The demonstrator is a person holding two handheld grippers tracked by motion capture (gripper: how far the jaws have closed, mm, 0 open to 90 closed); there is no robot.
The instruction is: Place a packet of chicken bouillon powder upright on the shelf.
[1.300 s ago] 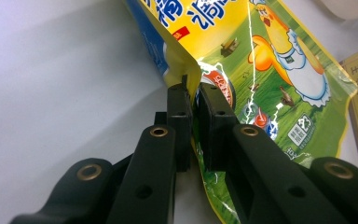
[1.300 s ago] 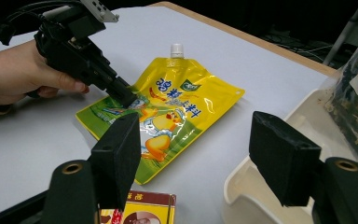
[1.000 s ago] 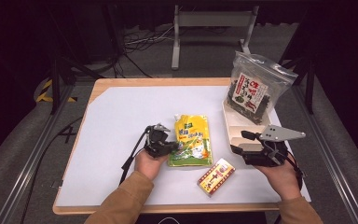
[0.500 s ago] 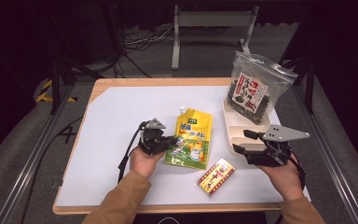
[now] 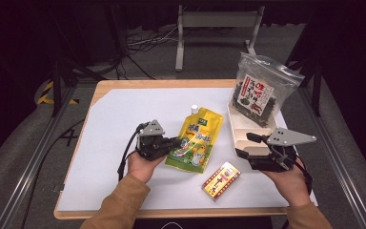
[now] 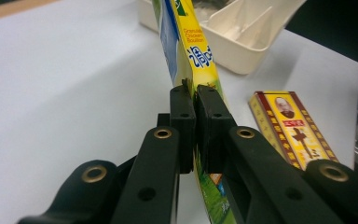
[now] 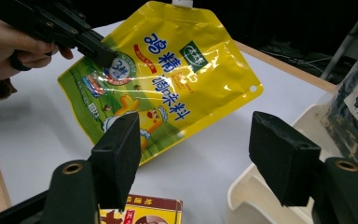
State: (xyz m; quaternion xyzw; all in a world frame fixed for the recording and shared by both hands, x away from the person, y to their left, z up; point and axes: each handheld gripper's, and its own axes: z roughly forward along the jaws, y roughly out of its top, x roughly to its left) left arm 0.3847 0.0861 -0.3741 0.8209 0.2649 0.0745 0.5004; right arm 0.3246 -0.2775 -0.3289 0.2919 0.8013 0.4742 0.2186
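A yellow-green spouted pouch [image 5: 198, 136] with blue writing hangs tilted above the white tabletop. My left gripper [image 5: 177, 141] is shut on its left edge; in the left gripper view the pads [image 6: 184, 107] pinch the pouch [image 6: 191, 51] edge-on. My right gripper [image 5: 248, 145] is open at the near corner of a white divided tray [image 5: 238, 129], with nothing between its pads. The right gripper view looks across at the pouch [image 7: 168, 79] and the left gripper [image 7: 98, 51] on it, beyond the right gripper [image 7: 198, 149].
A red and yellow box [image 5: 221, 179] lies near the front edge, between the two hands. A clear bag of dark dried seaweed [image 5: 259, 93] leans at the far end of the tray. The table [image 5: 124, 105] ends in a wooden rim.
The left gripper has risen with the pouch, so the pouch now hangs off the table and tilts up. The right gripper has stayed by the tray.
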